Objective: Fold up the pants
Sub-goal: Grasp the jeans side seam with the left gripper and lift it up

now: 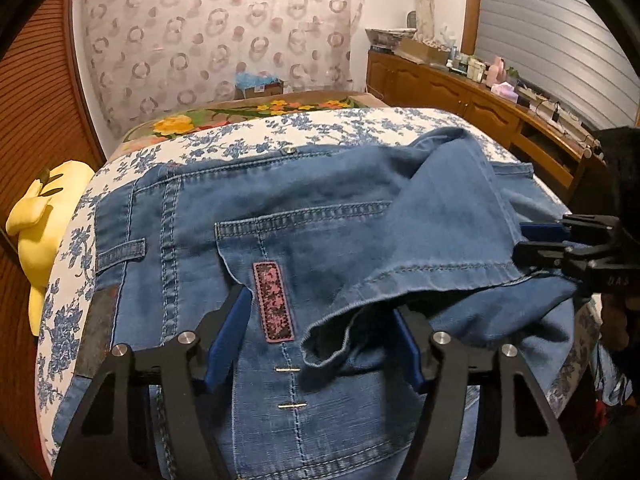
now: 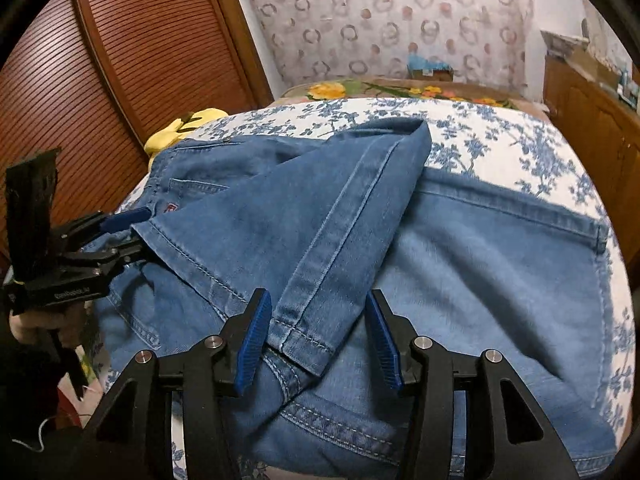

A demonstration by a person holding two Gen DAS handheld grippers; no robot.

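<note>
This is a bedroom in someone's home. A bed (image 1: 248,142) with a blue-flowered white cover fills the middle, a brighter floral blanket (image 1: 256,110) at its far end. A ring-patterned curtain (image 1: 208,32) hangs on the far wall. Slatted wooden doors (image 2: 132,60) stand on the left, and a cluttered wooden sideboard (image 1: 460,92) runs along the right.

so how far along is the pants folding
Done: the legs are folded up over the seat of the jeans. In hand: the left gripper and right gripper each straddle the leg hem, jaws open, not pinching. Still to do: the folded layer lies skewed and rumpled, so straightening and probably another fold.
</note>
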